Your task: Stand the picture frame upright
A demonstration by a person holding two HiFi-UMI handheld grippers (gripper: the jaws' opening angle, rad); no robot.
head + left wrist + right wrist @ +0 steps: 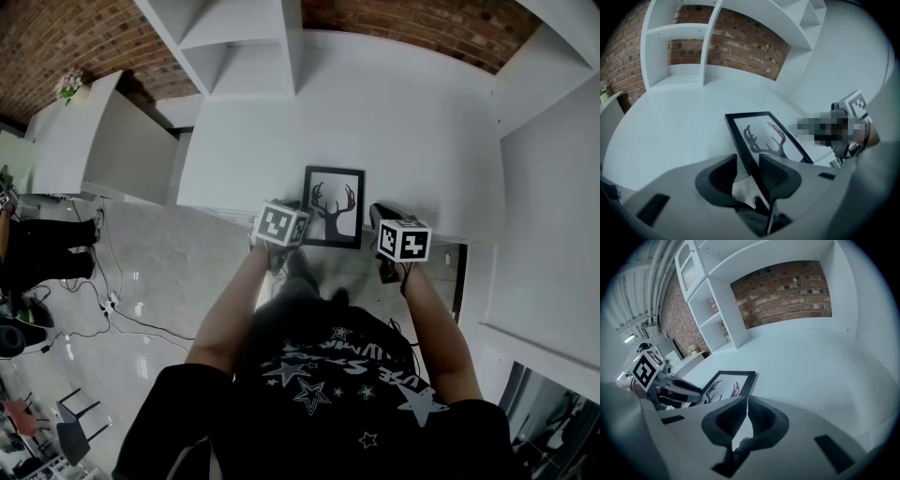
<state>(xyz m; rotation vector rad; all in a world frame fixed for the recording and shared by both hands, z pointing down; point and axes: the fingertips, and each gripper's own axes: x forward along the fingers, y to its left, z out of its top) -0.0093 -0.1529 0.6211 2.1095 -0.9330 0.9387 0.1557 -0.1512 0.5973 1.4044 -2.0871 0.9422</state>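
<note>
The black-rimmed rectangular picture frame with a deer-antler print (333, 208) lies face-up near the front edge of the white bench (403, 141). The left hand-held gripper (749, 165) straddles its left rim, jaws half open with a gap beside it, likely placed to tip it up. The right hand-held gripper (746, 401) waits closed and empty beside it. One frame, two grippers.

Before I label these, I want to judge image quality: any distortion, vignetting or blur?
Head view: fisheye bows the shelves; picture frame is sharp. Left gripper view: black rounded corners, the close fingers soft. Right gripper view: same dark vignette, even lighting, no glare.
</note>
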